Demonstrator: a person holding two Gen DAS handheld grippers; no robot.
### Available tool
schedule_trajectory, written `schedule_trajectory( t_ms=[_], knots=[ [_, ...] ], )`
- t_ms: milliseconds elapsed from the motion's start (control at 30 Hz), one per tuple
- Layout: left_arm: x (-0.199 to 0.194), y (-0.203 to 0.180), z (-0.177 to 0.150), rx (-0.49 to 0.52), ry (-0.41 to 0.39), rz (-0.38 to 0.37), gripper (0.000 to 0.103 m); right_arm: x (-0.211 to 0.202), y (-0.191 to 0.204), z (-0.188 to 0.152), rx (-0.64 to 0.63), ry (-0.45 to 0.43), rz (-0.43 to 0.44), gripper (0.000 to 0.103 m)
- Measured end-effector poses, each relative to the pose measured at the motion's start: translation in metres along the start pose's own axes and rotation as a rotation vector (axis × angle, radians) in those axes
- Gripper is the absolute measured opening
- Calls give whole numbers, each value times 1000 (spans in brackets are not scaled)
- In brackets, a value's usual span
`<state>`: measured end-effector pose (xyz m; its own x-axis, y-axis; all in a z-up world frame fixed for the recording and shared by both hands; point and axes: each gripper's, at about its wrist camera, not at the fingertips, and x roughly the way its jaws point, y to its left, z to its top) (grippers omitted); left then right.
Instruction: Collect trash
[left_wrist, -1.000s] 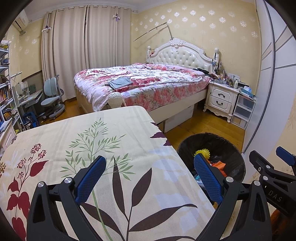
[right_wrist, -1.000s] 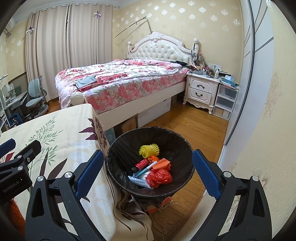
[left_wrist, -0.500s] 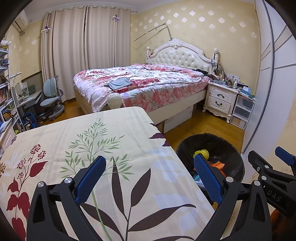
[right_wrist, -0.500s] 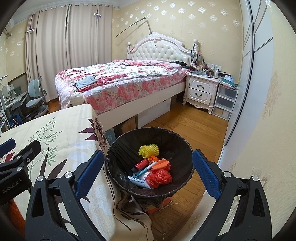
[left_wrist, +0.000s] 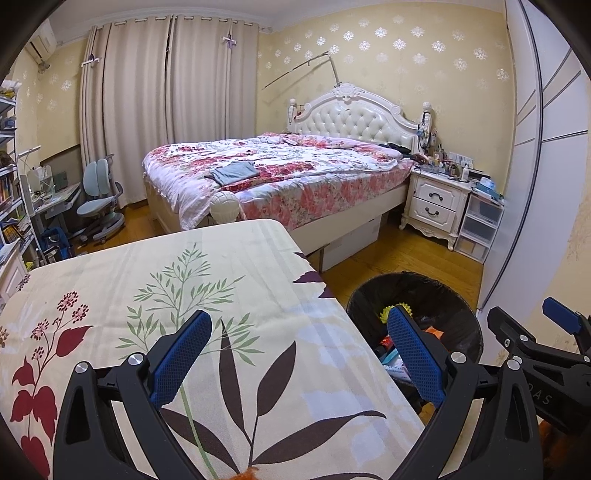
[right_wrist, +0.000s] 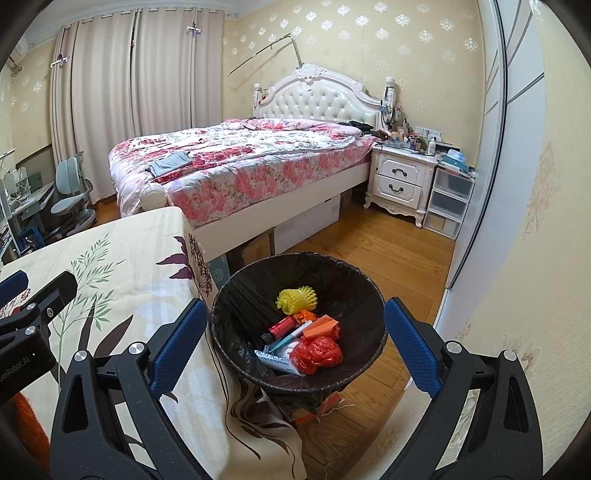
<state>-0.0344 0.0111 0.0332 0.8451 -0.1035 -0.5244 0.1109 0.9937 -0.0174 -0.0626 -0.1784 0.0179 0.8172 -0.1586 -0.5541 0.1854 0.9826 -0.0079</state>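
A round bin with a black liner (right_wrist: 240, 291) stands on the floor at the table's right edge. Inside lie a yellow foam net (right_wrist: 296, 299), a red bottle (right_wrist: 280, 326), a crumpled red bag (right_wrist: 317, 351), an orange piece (right_wrist: 322, 325) and a white packet (right_wrist: 275, 360). My right gripper (right_wrist: 295, 343) hangs open above the bin, nothing between its fingers. My left gripper (left_wrist: 299, 350) is open over the table's cloth (left_wrist: 177, 280), holding nothing. The bin (left_wrist: 458, 314) shows at right in the left wrist view, partly behind a blue pad (left_wrist: 412, 354).
The floral cloth's surface shows no loose items. A bed (right_wrist: 236, 162) stands beyond the table, a white nightstand (right_wrist: 400, 181) and plastic drawers (right_wrist: 448, 201) to its right. A wardrobe door (right_wrist: 513, 147) lines the right wall. A desk chair (left_wrist: 99, 199) is at far left.
The left wrist view has drifted slightly, the bin sliding a little left and down in it. The right gripper holds almost still over the bin. Both stay open.
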Motion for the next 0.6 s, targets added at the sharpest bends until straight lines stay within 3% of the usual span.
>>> schedule_trajectory(
  t_ms=[333,600],
  knots=[
    [2,-1,-2,15,-6,1,96,1,0,0,0,1,2,94],
    [5,15,-2,27,-3,61,96,4,11,-2,-18,11,31,94]
  ],
)
